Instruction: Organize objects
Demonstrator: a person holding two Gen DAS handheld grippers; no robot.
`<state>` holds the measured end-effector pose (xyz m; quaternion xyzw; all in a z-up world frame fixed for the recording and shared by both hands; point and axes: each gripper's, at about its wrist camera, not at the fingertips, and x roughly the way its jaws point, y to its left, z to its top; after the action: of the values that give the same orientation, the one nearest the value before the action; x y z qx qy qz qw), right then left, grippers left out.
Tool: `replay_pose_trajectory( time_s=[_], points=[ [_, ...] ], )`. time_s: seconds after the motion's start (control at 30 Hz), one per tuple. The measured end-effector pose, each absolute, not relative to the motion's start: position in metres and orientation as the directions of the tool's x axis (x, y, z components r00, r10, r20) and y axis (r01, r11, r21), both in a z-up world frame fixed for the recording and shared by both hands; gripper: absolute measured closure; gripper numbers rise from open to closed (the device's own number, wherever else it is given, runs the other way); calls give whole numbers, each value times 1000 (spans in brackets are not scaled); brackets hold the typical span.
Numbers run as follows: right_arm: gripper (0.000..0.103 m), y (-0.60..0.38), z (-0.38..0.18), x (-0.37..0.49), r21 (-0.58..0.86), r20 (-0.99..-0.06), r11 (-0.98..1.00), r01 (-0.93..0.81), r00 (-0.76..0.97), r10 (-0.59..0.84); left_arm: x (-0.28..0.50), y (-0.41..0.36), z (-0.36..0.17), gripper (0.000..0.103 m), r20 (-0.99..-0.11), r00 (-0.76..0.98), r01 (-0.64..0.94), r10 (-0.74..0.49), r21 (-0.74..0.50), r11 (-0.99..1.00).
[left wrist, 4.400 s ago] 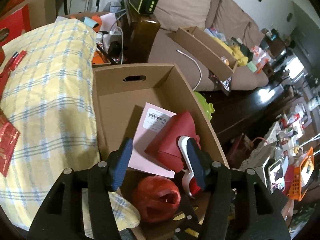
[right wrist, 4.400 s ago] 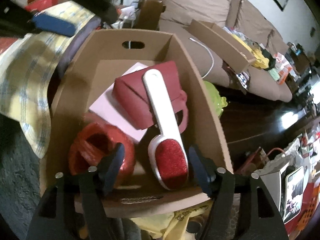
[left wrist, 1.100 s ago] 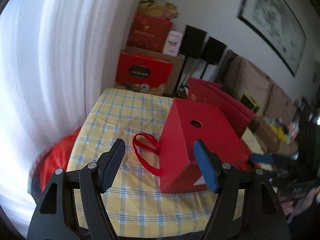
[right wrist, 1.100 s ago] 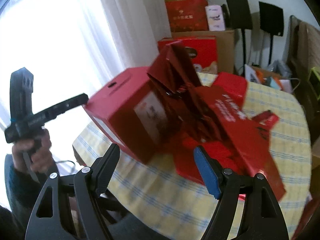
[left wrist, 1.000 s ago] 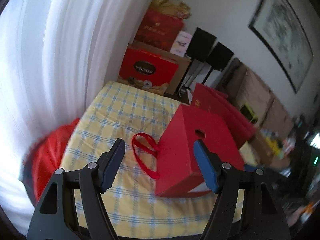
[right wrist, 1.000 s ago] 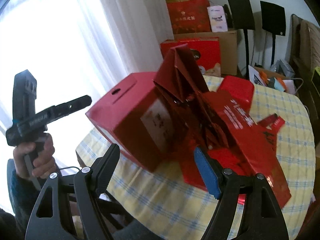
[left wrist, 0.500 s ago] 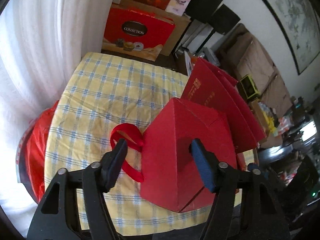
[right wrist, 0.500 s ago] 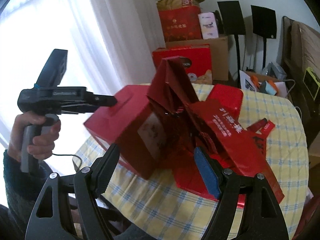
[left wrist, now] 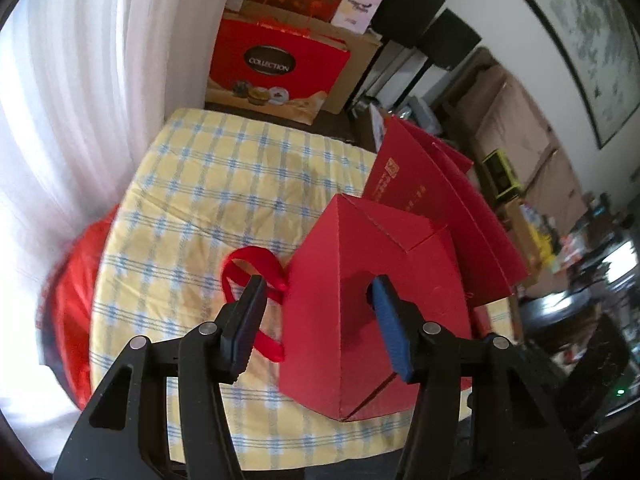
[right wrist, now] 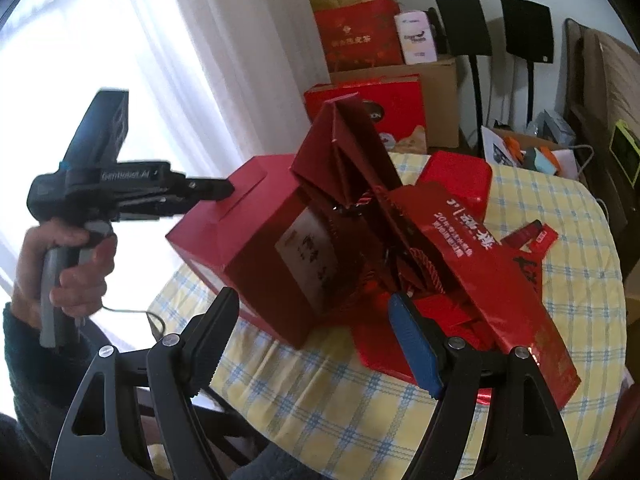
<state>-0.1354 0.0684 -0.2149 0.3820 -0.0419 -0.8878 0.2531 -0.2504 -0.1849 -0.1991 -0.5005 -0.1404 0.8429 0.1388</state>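
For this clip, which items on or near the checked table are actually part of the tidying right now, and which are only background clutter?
In play:
- red cardboard gift box with a hole in its top, between the left gripper's closing jaws
- red ribbon handle beside it
- flattened red paper bags piled behind

Lying about:
- red "Collection" tin box
- brown cardboard carton
- two black speakers on stands
- right gripper, open, idle

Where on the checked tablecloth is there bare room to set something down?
Bare yellow-and-blue checked tablecloth lies between the white curtain and the red cardboard gift box, beyond its red ribbon handle. The flattened red paper bags crowd the other side.
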Motion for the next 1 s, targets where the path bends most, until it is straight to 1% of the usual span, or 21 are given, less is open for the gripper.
replay_pose_trajectory(
  time_s=[0.07, 0.17, 0.23, 0.3, 0.33, 0.37, 0.43, 0.47, 0.57, 0.67, 0.73, 0.83, 0.93, 0.97, 1.0],
  points=[
    [24, 66, -218, -136, 251, -668, -869, 426, -573, -474, -246, -188, -199, 51, -803, -474, -91, 361, -363, -927],
    [25, 62, -231, -138, 162, -702, -894, 419, -587, -402, -234, -209, -203, 51, -773, -513, -48, 372, -407, -912],
    [25, 60, -242, -140, 134, -721, -895, 426, -578, -383, -227, -228, -204, 51, -774, -545, 19, 324, -397, -917],
    [25, 60, -251, -144, 162, -732, -892, 422, -555, -395, -225, -242, -204, 52, -800, -555, 94, 228, -333, -938],
    [25, 60, -255, -145, 189, -731, -887, 422, -542, -414, -225, -247, -206, 56, -807, -552, 112, 209, -320, -941],
    [25, 60, -258, -146, 221, -728, -877, 427, -527, -439, -225, -252, -208, 58, -811, -548, 119, 207, -320, -940],
    [25, 58, -262, -147, 258, -724, -865, 431, -506, -469, -226, -260, -214, 58, -798, -548, 118, 251, -370, -921],
    [25, 56, -263, -148, 272, -722, -858, 435, -497, -481, -225, -261, -216, 58, -794, -553, 116, 253, -374, -920],
    [25, 53, -261, -150, 310, -712, -839, 447, -476, -517, -223, -268, -223, 58, -803, -556, 147, 217, -351, -925],
    [25, 51, -260, -150, 383, -684, -801, 460, -442, -580, -221, -283, -236, 58, -815, -540, 196, 210, -365, -910],
    [25, 48, -261, -151, 401, -681, -793, 458, -430, -593, -220, -292, -244, 58, -819, -528, 215, 225, -385, -897],
    [25, 42, -263, -154, 398, -686, -794, 460, -425, -590, -216, -300, -254, 58, -849, -496, 247, 183, -340, -908],
    [25, 35, -261, -158, 422, -662, -773, 474, -421, -620, -211, -309, -264, 58, -863, -469, 274, 189, -346, -897],
    [29, 33, -259, -159, 429, -650, -765, 480, -424, -630, -208, -313, -264, 58, -864, -469, 290, 184, -347, -892],
    [40, 32, -259, -160, 431, -642, -758, 489, -425, -639, -205, -316, -262, 59, -861, -478, 300, 176, -348, -888]
  ],
)
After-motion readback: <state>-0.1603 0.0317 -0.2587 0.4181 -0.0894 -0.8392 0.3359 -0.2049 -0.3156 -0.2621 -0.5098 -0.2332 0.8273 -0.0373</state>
